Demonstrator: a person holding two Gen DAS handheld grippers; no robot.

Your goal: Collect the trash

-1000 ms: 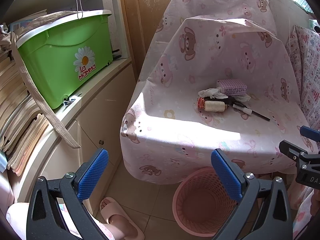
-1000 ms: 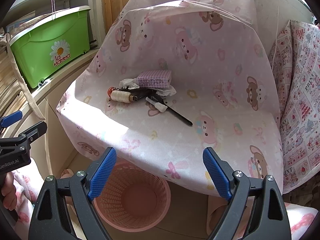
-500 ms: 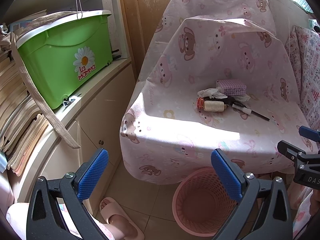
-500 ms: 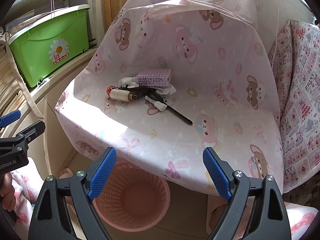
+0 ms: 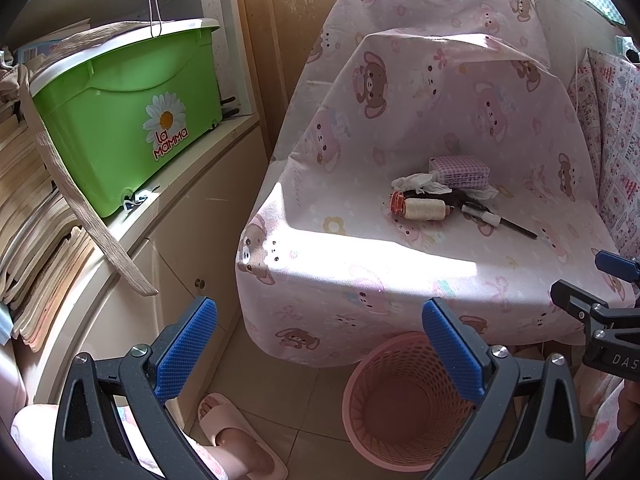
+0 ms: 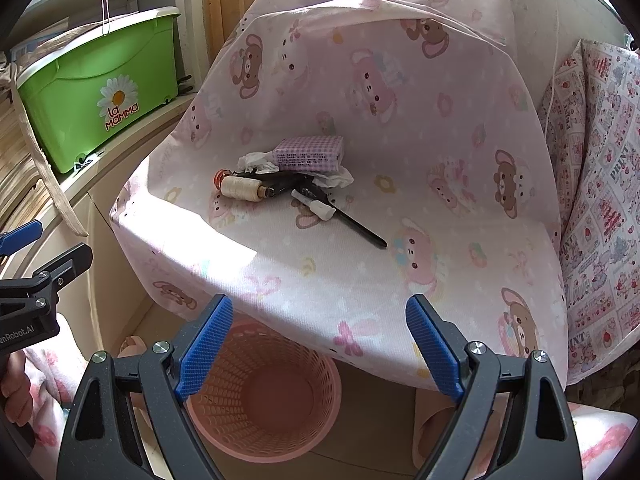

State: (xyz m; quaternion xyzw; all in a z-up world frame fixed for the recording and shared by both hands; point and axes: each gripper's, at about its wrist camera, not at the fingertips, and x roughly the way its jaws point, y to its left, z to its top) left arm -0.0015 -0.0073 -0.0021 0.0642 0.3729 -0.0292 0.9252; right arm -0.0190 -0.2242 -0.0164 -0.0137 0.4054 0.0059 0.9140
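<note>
crumpled tissue (image 6: 256, 162) lies on the pink bear-print cover (image 6: 400, 120), partly hidden under a lilac checked packet (image 6: 310, 153) and touching a cream thread spool (image 6: 240, 189). a dark tool (image 6: 348, 222) with a white tip sits just beside them (its handle end is lost in the pile). pink mesh bin (image 6: 260, 396) stands on the floor below the cover's edge, rim partly cut off by the fingers. left gripper (image 5: 320, 346) and right gripper (image 6: 318, 346) hover with jaws wide, holding nothing. green tub (image 5: 128, 112) sits on the shelf.
</note>
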